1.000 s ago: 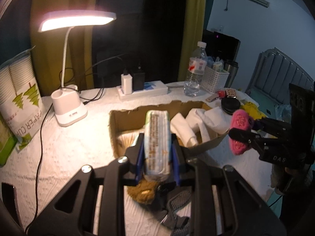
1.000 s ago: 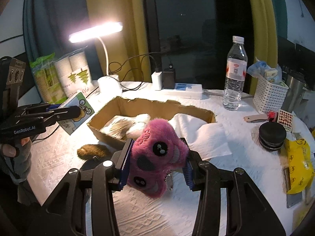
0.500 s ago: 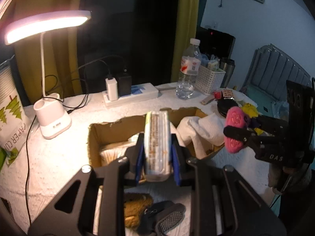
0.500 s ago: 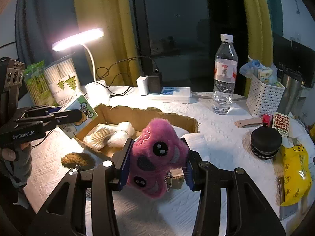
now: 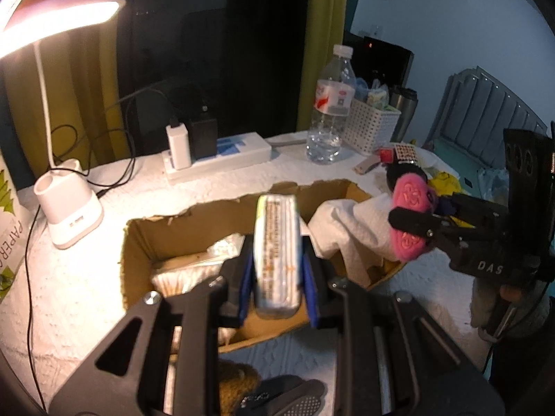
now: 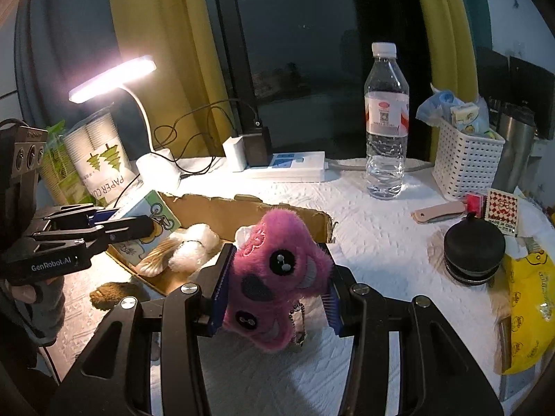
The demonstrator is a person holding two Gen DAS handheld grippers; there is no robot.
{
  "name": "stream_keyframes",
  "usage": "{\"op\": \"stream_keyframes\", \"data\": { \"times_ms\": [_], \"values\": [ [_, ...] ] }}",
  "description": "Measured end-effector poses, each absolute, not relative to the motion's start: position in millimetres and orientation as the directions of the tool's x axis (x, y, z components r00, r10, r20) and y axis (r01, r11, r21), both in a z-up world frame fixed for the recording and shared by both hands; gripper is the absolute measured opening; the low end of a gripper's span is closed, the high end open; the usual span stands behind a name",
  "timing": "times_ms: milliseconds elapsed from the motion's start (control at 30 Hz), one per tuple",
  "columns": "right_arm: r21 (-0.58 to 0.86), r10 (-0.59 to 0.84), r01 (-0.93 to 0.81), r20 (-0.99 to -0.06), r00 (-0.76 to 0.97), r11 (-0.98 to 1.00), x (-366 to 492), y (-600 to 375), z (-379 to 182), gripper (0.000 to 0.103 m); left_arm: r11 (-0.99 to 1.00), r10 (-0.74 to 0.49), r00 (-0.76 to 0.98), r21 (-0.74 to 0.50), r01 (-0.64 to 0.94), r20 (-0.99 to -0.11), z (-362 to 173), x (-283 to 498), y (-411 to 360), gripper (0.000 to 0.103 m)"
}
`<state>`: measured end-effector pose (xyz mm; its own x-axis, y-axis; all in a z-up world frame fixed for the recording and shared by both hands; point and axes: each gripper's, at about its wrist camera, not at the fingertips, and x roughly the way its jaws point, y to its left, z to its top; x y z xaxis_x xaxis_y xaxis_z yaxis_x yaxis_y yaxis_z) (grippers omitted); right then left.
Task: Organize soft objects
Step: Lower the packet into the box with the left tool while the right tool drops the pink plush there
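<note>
Over the open cardboard box (image 5: 194, 228), the left gripper (image 5: 277, 270) has its jaws clamped on a flat tissue pack (image 5: 276, 253), held on edge so its narrow printed side faces the camera; in the right wrist view the same pack (image 6: 149, 215) shows a cartoon bicycle print and hangs above the box's left end. Just off the box's near right corner, the right gripper (image 6: 277, 280) has its jaws pressed into a pink plush toy (image 6: 277, 270), a shaggy fuzzy thing with two black button eyes, dark patches and a small chain dangling under it; from the left wrist view the toy (image 5: 411, 222) looks like a pink pad with embroidered swirls. Inside the box lie a white fluffy item (image 6: 192, 246) and a white cloth (image 5: 350, 228) draped over its right wall. Close to the box's near left corner, a brown furry piece (image 6: 112, 294) lies on the white-covered table (image 6: 381, 242). Behind the box stand a lit desk lamp (image 6: 114, 79), a power strip (image 6: 288, 168) and a water bottle (image 6: 385, 121).
</note>
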<state>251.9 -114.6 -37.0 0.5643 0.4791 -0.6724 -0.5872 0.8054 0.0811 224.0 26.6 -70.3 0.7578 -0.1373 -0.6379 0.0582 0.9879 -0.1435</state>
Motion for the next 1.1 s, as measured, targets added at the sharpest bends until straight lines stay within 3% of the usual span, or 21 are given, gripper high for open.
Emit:
{"op": "stream_keyframes", "data": {
  "times_ms": [567, 700, 800, 1100],
  "values": [
    [0.103, 0.48, -0.594, -0.705, 0.522, 0.798, 265, -106, -65, 0.051, 0.989, -0.135, 0.696, -0.136, 0.053, -0.705, -101, 247, 18, 0.027],
    [0.096, 0.471, -0.589, -0.708, 0.526, 0.802, 265, -105, -64, 0.054, 0.99, -0.125, 0.707, -0.129, 0.047, -0.696, -96, 244, 18, 0.036],
    [0.095, 0.471, -0.586, -0.703, 0.533, 0.805, 262, -104, -60, 0.059, 0.99, -0.125, 0.715, -0.136, 0.043, -0.688, -93, 239, 21, 0.055],
    [0.074, 0.464, -0.58, -0.685, 0.562, 0.812, 248, -104, -44, 0.062, 0.986, -0.135, 0.749, -0.159, 0.04, -0.648, -78, 219, 28, 0.059]
  ]
}}
